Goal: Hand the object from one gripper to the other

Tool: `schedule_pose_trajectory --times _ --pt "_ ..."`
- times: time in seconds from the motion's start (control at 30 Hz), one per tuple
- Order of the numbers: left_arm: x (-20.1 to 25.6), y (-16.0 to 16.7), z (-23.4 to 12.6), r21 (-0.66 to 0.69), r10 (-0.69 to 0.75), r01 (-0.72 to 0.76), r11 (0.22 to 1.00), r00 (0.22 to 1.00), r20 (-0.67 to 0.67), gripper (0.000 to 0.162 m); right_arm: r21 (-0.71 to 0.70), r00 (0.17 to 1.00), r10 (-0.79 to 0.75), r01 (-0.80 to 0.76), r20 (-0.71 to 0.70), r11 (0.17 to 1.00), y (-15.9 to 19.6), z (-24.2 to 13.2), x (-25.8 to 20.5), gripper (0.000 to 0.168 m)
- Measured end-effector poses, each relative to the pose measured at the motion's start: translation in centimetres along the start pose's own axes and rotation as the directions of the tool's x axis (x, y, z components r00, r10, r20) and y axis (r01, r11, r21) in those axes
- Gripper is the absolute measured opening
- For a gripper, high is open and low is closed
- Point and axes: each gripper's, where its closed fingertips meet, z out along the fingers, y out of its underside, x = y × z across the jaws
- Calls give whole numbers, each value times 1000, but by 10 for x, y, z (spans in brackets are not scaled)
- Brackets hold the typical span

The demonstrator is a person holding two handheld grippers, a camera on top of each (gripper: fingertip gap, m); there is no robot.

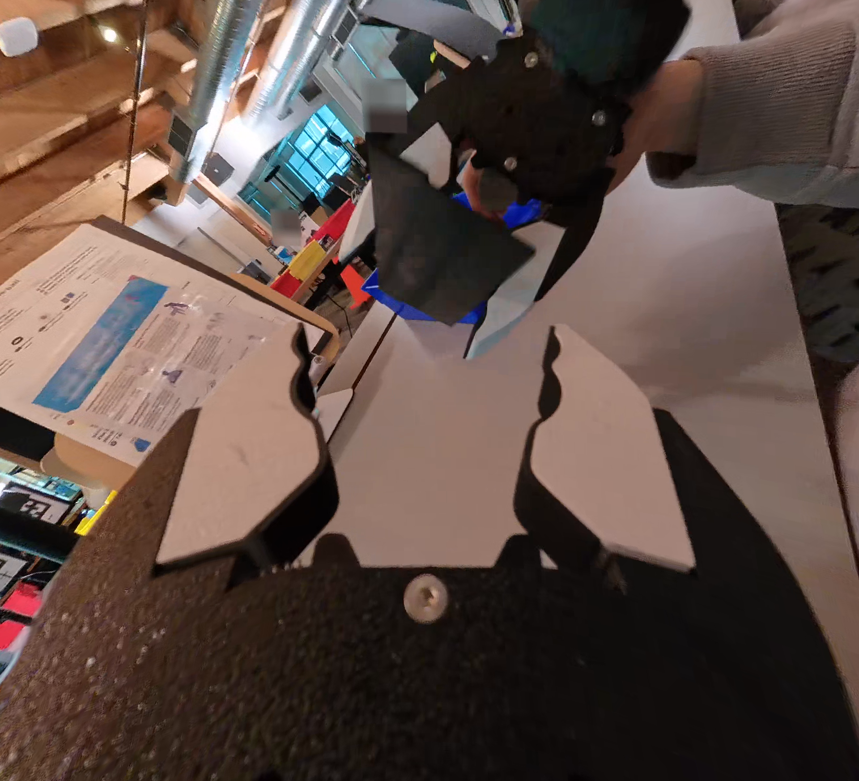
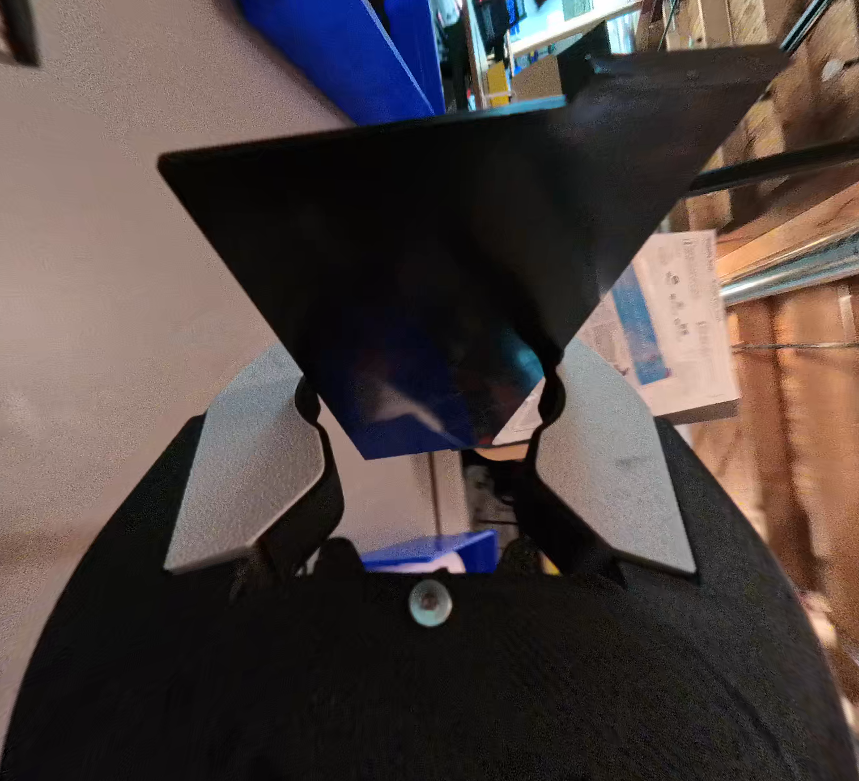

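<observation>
Above the pale table (image 1: 650, 293), the right gripper (image 2: 430, 391) pinches a black plate (image 2: 441, 224), offering it; the left gripper (image 1: 425, 386) waits, spread empty.

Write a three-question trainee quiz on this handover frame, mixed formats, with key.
1. True or false: the left gripper already grips the flat black square plate.
2. Multiple choice: what lies behind the plate in the right wrist view? A) a blue plastic bin B) a green bottle C) a red mug
3. Fill in: the right gripper holds the plate by one ____.

Key
1. False; its jaws stand open with only the pale tabletop between them, and the plate is apart, farther off.
2. A
3. Corner; the jaws close on the lowest corner, the rest fanning out beyond them.
</observation>
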Motion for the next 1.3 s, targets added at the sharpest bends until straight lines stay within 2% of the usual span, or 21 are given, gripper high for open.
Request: schedule_pose_trajectory --times 0.1,0.17,0.3,0.5,0.6,0.83,0.9,1.0,1.1,1.17,1.2,1.27,1.3 --pt "7 -8 4 -5 131 -131 991 991 38 107 6 995 -95 95 -9 995 -8 3 -7 95" --pt "14 -5 9 -28 231 -230 973 972 47 108 -2 993 -122 122 2 993 -11 5 -11 95" --pt "20 3 18 -96 370 -362 927 925 82 102 -110 970 -242 240 -4 964 -4 7 -12 95" --pt "15 7 23 -193 451 -420 886 879 153 94 -151 952 -303 294 -37 944 -7 11 -12 95" --pt "14 5 23 -196 466 -435 879 870 162 90 -161 949 -310 298 -53 941 -8 12 -10 95" --pt "13 3 22 -159 453 -430 889 878 154 86 -58 960 -259 254 -104 965 -13 10 -8 93" --pt "10 0 19 -134 412 -394 910 897 159 86 -15 959 -238 239 -152 971 -16 9 -3 91" --pt "-2 -8 10 -61 282 -275 959 942 183 86 -21 962 -206 205 -179 979 -6 8 2 100" --pt "-19 -15 0 29 30 -36 999 981 190 86 37 973 -93 103 -210 994 -3 6 10 101" --pt "-31 -15 -4 41 -183 178 983 964 191 86 88 963 -47 73 -265 993 -8 3 17 96" --pt "-37 -15 -7 44 -276 273 961 939 206 86 106 955 -48 82 -291 991 -10 2 19 87" --pt "-47 -13 -12 43 -422 424 905 876 233 86 113 942 -77 120 -326 986 -13 0 20 54" --pt "-50 -11 -15 44 -482 486 873 842 244 86 120 940 -80 126 -332 985 -14 1 19 45"
